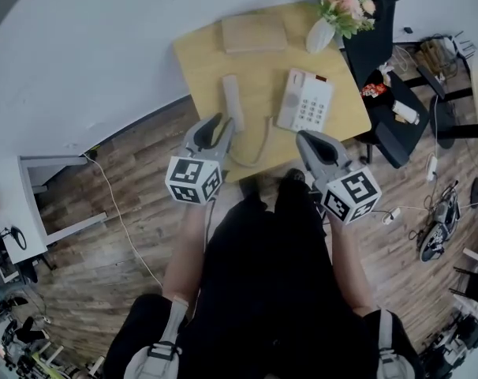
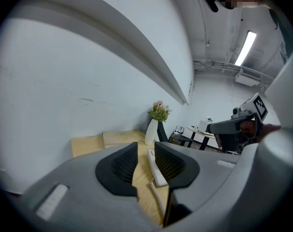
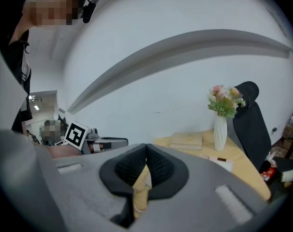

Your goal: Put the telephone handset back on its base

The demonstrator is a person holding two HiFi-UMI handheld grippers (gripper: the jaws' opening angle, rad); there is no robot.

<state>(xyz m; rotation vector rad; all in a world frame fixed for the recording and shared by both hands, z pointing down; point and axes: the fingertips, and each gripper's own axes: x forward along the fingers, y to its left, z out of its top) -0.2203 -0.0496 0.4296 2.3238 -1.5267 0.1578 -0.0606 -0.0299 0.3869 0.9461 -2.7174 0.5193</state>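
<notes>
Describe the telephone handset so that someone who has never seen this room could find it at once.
Find the light wooden table against the white wall. Left of the white keypad base lies the handset, off its cradle. It alone is a slim pale bar, tied to the base by a curly cord.

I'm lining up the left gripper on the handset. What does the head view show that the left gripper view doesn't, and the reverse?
Head view only: the telephone base, lying right of the handset on the table.
Left gripper view only: the left gripper seen from behind its jaws, which stand apart and empty, the handset lying ahead through the gap; also a ceiling light.
Both: the handset and the flower vase.
</notes>
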